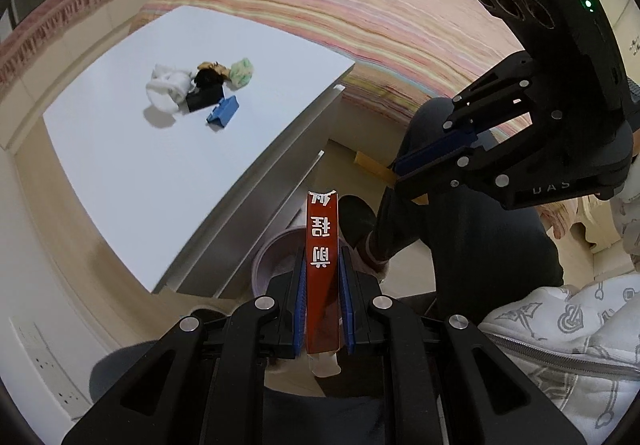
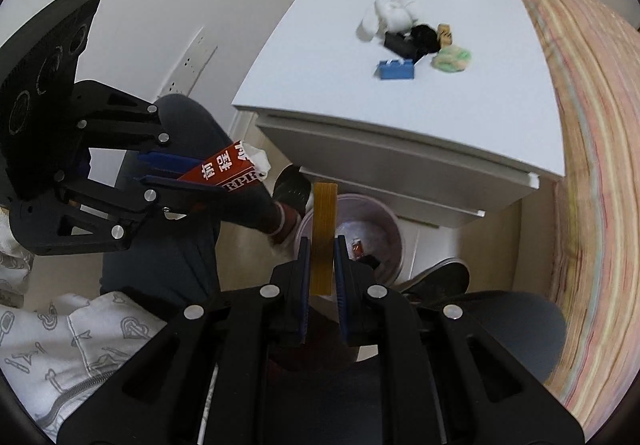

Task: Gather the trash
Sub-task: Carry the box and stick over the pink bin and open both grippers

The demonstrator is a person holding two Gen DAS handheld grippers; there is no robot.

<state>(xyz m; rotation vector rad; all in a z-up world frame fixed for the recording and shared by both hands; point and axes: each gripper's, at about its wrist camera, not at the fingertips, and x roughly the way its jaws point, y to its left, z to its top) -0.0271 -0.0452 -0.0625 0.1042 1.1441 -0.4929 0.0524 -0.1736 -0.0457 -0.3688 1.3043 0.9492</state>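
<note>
Red packet [image 1: 322, 269] clamped, left gripper [image 1: 323, 285] | yellow strip [image 2: 323, 241] clamped, right gripper [image 2: 322, 257] | both angled downward

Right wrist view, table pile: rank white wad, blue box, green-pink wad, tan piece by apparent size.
1. white wad
2. blue box and green-pink wad, too alike to separate
3. tan piece, partly hidden

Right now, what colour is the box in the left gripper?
Red box with white lettering, clearest in the left wrist view.
</note>
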